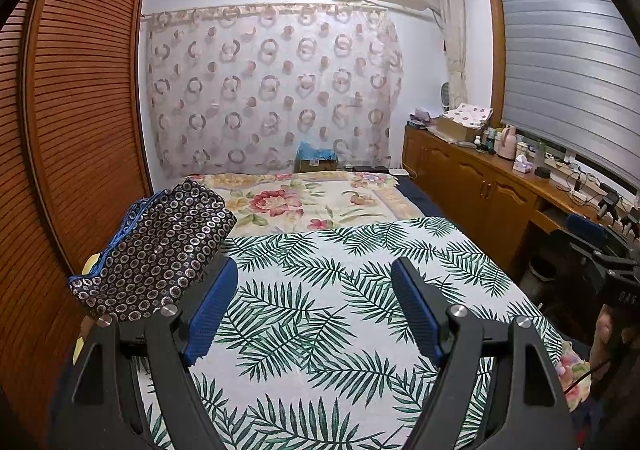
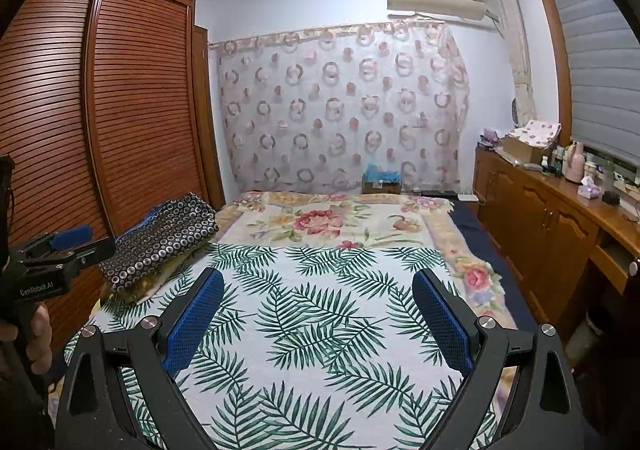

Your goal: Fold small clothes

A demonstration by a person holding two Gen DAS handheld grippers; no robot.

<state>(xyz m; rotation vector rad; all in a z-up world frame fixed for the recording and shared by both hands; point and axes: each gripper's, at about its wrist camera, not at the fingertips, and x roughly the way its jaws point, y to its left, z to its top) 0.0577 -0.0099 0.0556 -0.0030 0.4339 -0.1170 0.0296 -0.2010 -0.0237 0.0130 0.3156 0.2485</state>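
Observation:
A folded dark garment with small ring dots (image 1: pixel 160 250) lies on top of a low pile at the left side of the bed, also seen in the right wrist view (image 2: pixel 160 242). My left gripper (image 1: pixel 314 266) is open just to the right of it, over the palm-leaf sheet (image 1: pixel 340 290), with nothing between its blue pads. My right gripper (image 2: pixel 318 276) is open wide over the middle of the same sheet (image 2: pixel 320 330), holding nothing. In the right wrist view a hand (image 2: pixel 36 334) holds the left gripper (image 2: pixel 80 238) beside the pile.
A floral blanket (image 2: pixel 332 222) covers the far half of the bed. A slatted wooden wardrobe (image 1: pixel 80 130) stands along the left. A wooden cabinet (image 2: pixel 540 218) with bottles and boxes runs along the right. A cardboard box (image 2: pixel 380 182) sits beyond the bed.

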